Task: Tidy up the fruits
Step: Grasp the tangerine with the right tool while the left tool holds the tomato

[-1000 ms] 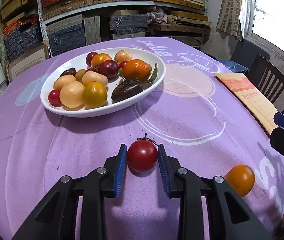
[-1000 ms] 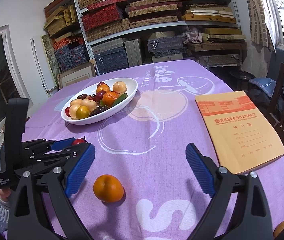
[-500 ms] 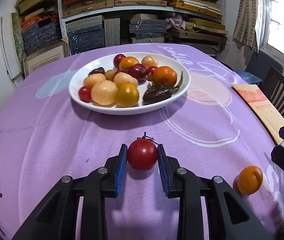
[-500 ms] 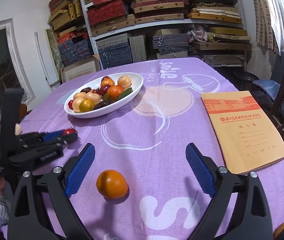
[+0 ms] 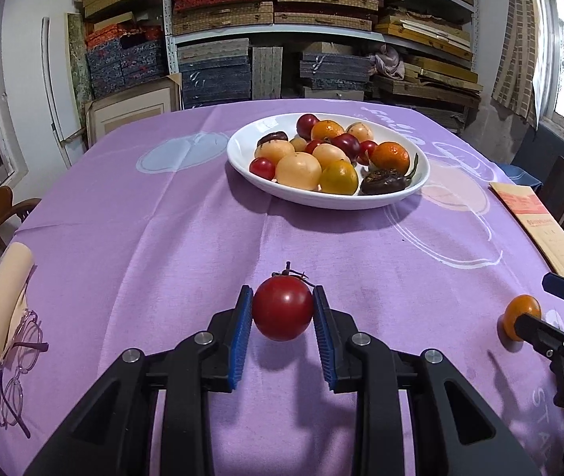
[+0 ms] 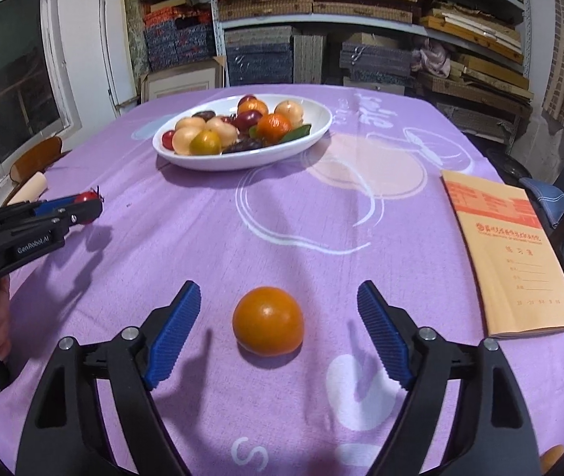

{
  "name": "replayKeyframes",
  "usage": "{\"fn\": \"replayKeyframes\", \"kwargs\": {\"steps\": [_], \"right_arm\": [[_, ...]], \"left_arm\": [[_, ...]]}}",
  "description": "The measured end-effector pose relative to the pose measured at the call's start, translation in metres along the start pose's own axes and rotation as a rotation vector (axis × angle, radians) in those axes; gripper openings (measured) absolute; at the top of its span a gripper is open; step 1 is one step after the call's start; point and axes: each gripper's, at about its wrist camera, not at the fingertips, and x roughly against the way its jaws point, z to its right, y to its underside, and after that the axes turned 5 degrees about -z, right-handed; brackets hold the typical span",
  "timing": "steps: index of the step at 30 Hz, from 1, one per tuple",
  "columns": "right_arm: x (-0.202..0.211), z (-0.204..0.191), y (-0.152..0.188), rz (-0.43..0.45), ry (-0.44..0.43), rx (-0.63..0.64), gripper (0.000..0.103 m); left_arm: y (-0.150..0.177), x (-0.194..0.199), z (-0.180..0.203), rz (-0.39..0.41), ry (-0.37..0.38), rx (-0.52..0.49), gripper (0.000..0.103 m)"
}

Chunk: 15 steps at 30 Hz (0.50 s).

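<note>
My left gripper (image 5: 282, 309) is shut on a red tomato (image 5: 282, 308) with a green stem, held just above the purple tablecloth. A white oval bowl (image 5: 242, 158) full of several fruits stands beyond it. In the right wrist view an orange (image 6: 268, 321) lies on the cloth between the blue pads of my right gripper (image 6: 278, 317); its jaws are closing, with a gap still on both sides of the fruit. The same orange (image 5: 520, 315) shows at the right edge of the left wrist view. The left gripper with the tomato (image 6: 87, 198) appears at the left.
An orange notebook (image 6: 508, 254) lies on the right side of the table. A pair of glasses (image 5: 18, 369) and a beige case (image 5: 4, 301) rest near the left edge. Chairs stand at both sides, and shelves of stacked boxes fill the back wall.
The left gripper has carried the tomato leftward, so the bowl now sits right of centre. The right gripper has shifted over the orange, which now lies between its narrowing jaws.
</note>
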Motion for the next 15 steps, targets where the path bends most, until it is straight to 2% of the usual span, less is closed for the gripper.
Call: {"fn": "replayKeyframes", "kwargs": {"steps": [2, 6, 11, 15], "right_arm": [[-0.002, -0.003, 0.0, -0.011, 0.005, 0.01, 0.078], [-0.01, -0.008, 0.001, -0.059, -0.007, 0.031, 0.065], [-0.012, -0.008, 0.002, -0.068, -0.012, 0.028, 0.064], [-0.014, -0.008, 0.002, -0.079, -0.019, 0.027, 0.058]], "left_arm": [[0.001, 0.0, 0.001, -0.003, 0.004, -0.003, 0.031], [0.001, -0.001, -0.001, -0.018, 0.011, 0.007, 0.031], [0.0, -0.002, -0.003, -0.024, 0.019, 0.011, 0.031], [0.0, -0.003, -0.002, -0.029, 0.017, 0.011, 0.031]]}}
